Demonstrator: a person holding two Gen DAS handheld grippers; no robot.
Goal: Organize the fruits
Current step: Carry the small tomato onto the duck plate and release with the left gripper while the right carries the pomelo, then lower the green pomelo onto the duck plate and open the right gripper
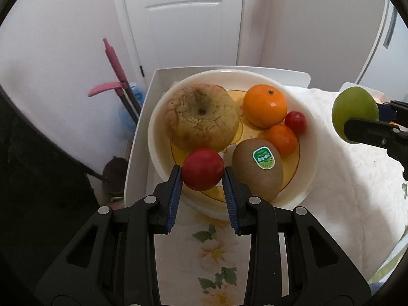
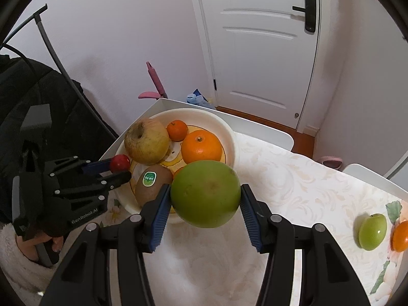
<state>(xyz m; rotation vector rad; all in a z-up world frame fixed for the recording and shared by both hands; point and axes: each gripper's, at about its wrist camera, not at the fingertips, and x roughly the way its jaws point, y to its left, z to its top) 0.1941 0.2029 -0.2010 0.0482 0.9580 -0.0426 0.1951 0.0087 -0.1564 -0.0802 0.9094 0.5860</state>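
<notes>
Left gripper (image 1: pixel 202 178) clamps a small red fruit (image 1: pixel 202 168) over the bowl's (image 1: pixel 309 137) near rim; smooth, light, likely bruises, grip across its middle. Right gripper (image 2: pixel 205 207) holds a green fruit (image 2: pixel 205 193) near the bowl: heavier, firm, waxy, could slip.

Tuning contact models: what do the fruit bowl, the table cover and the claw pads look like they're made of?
Round cream bowl: looks like glazed ceramic or hard plastic, smooth with a soft sheen; can't tell which.
White floral table cover: looks like soft embossed fabric, matte, slightly rumpled, with a raised leaf pattern.
Blue pads on the left claw: probably ribbed rubber or soft plastic, matte, with fine ridges along the edge.
</notes>
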